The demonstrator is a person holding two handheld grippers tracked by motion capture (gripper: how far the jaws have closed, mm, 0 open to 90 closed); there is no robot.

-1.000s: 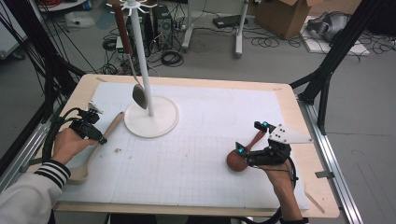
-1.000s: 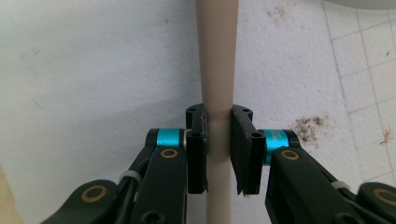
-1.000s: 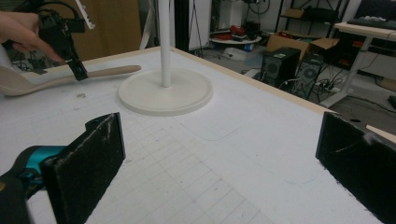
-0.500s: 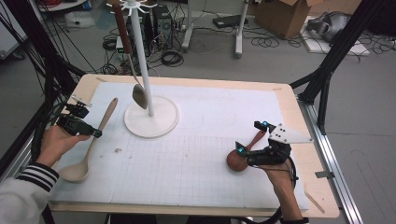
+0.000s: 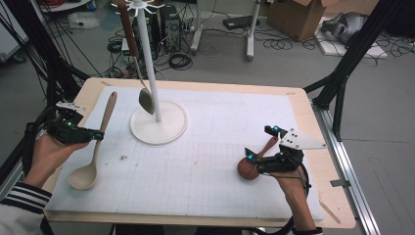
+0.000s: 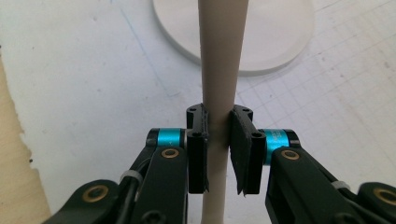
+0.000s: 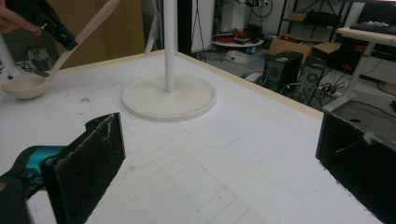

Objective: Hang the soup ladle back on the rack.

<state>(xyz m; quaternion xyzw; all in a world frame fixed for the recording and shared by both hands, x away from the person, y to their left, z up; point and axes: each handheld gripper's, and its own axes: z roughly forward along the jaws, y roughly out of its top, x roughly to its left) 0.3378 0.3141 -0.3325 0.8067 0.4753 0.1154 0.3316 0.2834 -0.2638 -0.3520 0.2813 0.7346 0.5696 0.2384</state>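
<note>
Left tongs (image 6: 218, 140) clamp beige ladle (image 5: 93, 152); right tongs (image 7: 219, 154) seemingly agape.

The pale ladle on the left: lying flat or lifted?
Lifted: the left gripper clamps the pale ladle by its handle, bowl hanging lowest.

Your left gripper (image 6: 218, 140): black jaws, teal collars, brass screws, white zip tie. Right gripper (image 5: 257, 156): grey three-cornered plate, teal lights, black cable. Striped black-and-white cuff (image 5: 22, 199) at 7 o'clock.
</note>
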